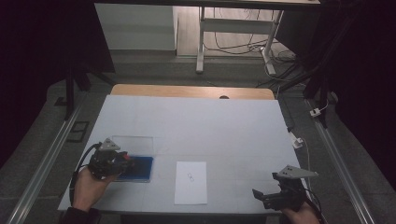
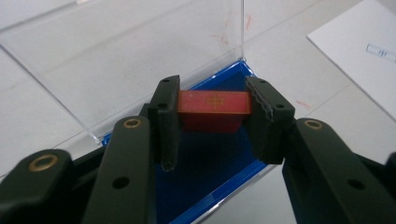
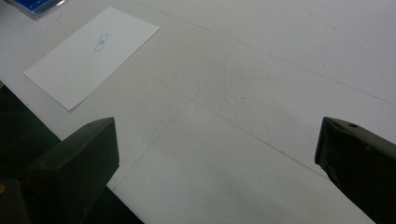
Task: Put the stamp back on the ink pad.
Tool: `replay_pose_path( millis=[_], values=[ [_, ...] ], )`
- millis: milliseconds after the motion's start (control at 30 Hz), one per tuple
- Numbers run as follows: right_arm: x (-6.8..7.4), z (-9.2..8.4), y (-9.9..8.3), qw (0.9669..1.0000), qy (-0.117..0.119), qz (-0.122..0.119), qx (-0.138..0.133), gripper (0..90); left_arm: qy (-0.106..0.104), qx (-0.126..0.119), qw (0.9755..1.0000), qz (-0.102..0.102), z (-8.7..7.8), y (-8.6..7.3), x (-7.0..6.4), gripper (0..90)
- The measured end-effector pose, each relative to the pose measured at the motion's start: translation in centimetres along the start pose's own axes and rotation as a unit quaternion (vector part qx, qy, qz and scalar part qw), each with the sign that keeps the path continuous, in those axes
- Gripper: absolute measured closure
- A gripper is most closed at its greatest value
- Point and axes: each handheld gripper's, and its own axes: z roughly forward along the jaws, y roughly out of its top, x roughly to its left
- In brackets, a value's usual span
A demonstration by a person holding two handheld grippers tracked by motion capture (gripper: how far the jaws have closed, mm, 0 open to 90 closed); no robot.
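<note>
Left gripper [image 2: 212, 123] pinches red block [image 2: 214, 108] between both pads, gold cross mark on its top face, held over blue-lined tray [image 2: 219, 168] with clear lid [image 2: 121, 56] near table's [image 1: 224, 126] front-left corner. White sheet [image 1: 191, 182] at front edge: small printed symbol, unreadable. Right gripper [image 3: 217, 154] jaws spread wide, empty, front-right corner.

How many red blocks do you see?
1. The red block is pinched in the left gripper, just above the blue box. Another might hide under the gripper.
</note>
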Motion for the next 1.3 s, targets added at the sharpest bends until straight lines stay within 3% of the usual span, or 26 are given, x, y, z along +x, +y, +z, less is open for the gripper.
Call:
replay_pose_path(
  millis=[167,433,900,1300],
  values=[
    [0.0,0.0,0.0,1.0000,0.000,0.001,0.000,0.0,0.006,0.011,0.9997,0.019,0.5,-0.1,-0.1,57.9],
    [0.0,0.0,0.0,1.0000,0.000,0.000,0.002,0.0,0.002,0.026,0.9993,0.027,1.2,-0.2,-0.1,57.9],
    [0.0,0.0,0.0,1.0000,0.000,-0.001,0.003,0.0,-0.001,0.045,0.9989,0.016,2.0,-0.2,0.1,56.5],
    [0.0,0.0,0.0,1.0000,0.000,-0.001,0.002,0.0,-0.004,0.035,0.9994,0.003,1.9,-0.2,0.3,43.1]
  ],
)
